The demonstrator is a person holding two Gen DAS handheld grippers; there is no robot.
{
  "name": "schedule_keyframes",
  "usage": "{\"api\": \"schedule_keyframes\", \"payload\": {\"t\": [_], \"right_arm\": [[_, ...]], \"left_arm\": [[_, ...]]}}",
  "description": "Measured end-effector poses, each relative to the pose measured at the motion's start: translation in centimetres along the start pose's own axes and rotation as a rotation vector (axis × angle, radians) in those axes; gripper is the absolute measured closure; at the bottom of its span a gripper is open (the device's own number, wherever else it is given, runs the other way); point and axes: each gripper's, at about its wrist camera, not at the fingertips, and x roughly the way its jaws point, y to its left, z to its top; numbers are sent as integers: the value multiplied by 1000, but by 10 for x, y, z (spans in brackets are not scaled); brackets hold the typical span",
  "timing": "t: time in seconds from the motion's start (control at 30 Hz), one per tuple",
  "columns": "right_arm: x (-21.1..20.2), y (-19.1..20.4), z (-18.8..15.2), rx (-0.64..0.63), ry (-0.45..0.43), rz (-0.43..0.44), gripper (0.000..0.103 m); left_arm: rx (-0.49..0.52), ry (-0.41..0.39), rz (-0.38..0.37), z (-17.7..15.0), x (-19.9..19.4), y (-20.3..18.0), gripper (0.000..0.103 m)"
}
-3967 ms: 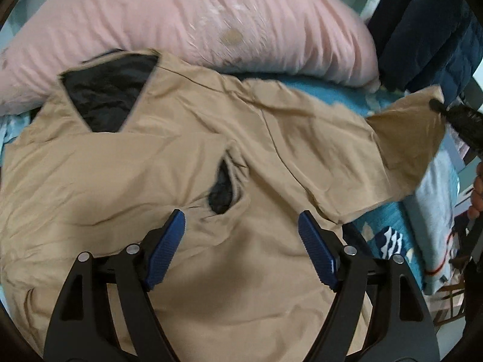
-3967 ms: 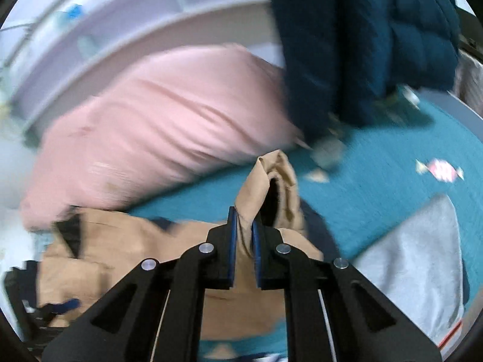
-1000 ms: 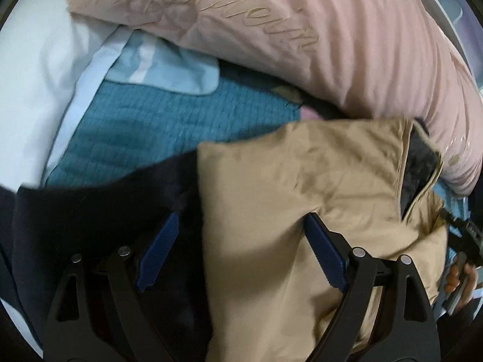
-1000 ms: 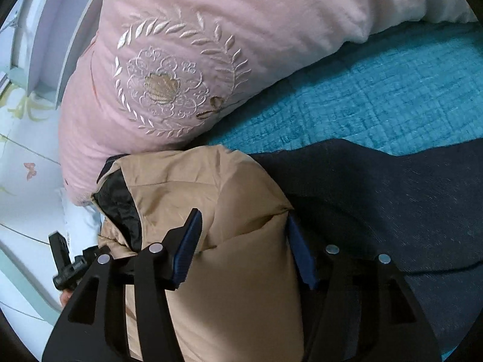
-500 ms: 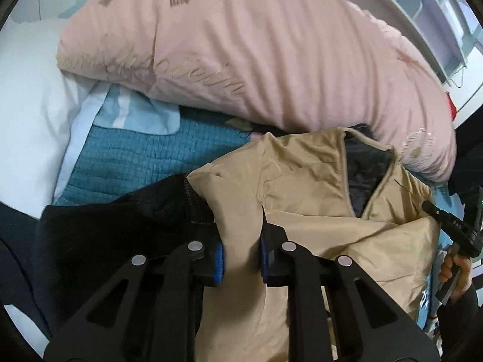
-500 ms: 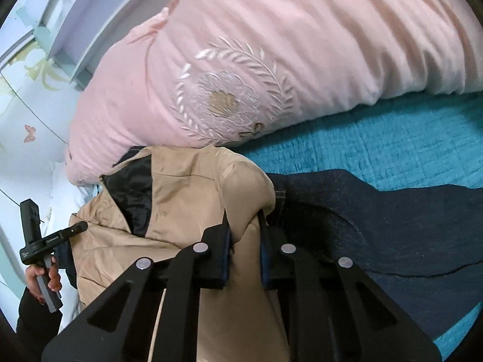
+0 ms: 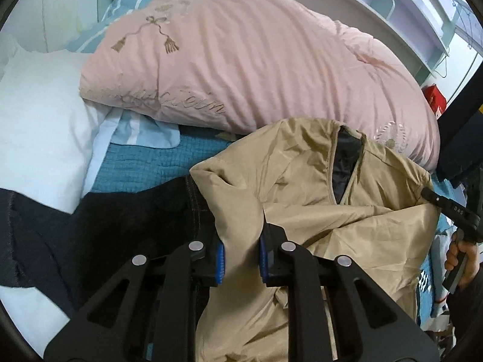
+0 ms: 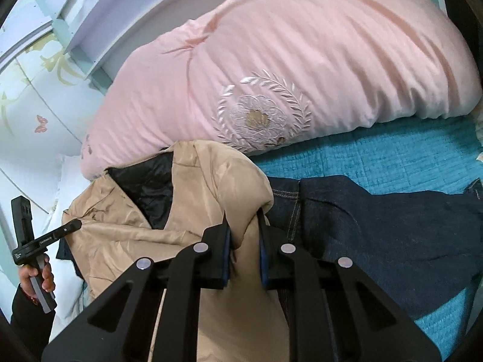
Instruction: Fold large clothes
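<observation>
A tan jacket [image 7: 317, 199] with black lining is held up off the teal bedspread [image 7: 145, 166]. My left gripper [image 7: 241, 256] is shut on one corner fold of it. My right gripper [image 8: 244, 253] is shut on the opposite corner fold of the jacket [image 8: 193, 199]. The right gripper also shows at the jacket's right edge in the left wrist view [image 7: 446, 208]. The left gripper shows at the jacket's left edge in the right wrist view [image 8: 51, 235]. The jacket hangs bunched between them; its lower part is hidden behind the fingers.
A dark denim garment [image 8: 377, 220] lies on the bedspread [image 8: 377, 157] under and beside the jacket; it also shows in the left wrist view [image 7: 114, 223]. A big pink quilt [image 7: 256, 60] is piled behind. A white pillow [image 7: 33, 126] sits at the left.
Both grippers went from open to shut on the jacket's corners, then lifted it. The views have risen and the jacket is pulled up off the denim.
</observation>
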Motion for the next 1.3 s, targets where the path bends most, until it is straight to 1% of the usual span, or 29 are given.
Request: {"api": "schedule_keyframes", "payload": {"t": [0.1,0.23,0.43,0.67,0.73,0.8,0.93,1.07,1.2,1.3], "right_arm": [[-14,7,-4,-15,-13,-4,90],[-37,14,-15,-38,-35,-9,90],[-73,16,-39,-38,-55,-7,91],[-113,28,-74,-58,-71,-13,92],[-123,32,-86,-73,-70,-36,92],[-135,34,-101,-73,-62,-40,92],[-152,36,-132,-69,-32,-76,92],[-168,24,-172,-12,9,-94,92],[-172,8,-208,55,52,-114,93],[-169,-1,-233,90,94,-137,93]], "left_arm": [[15,-17,14,-8,-14,-3,87],[38,-44,32,-27,-41,-8,87],[31,-68,30,-65,-76,-15,87],[-26,-48,8,-117,-102,-12,87],[-30,-38,13,-135,-107,-12,87],[-41,-25,13,-154,-113,-13,87],[-85,-6,5,-190,-123,-11,87],[-130,17,14,-227,-131,-10,87],[-155,65,31,-261,-131,-8,87],[-174,93,53,-277,-130,-6,87]]}}
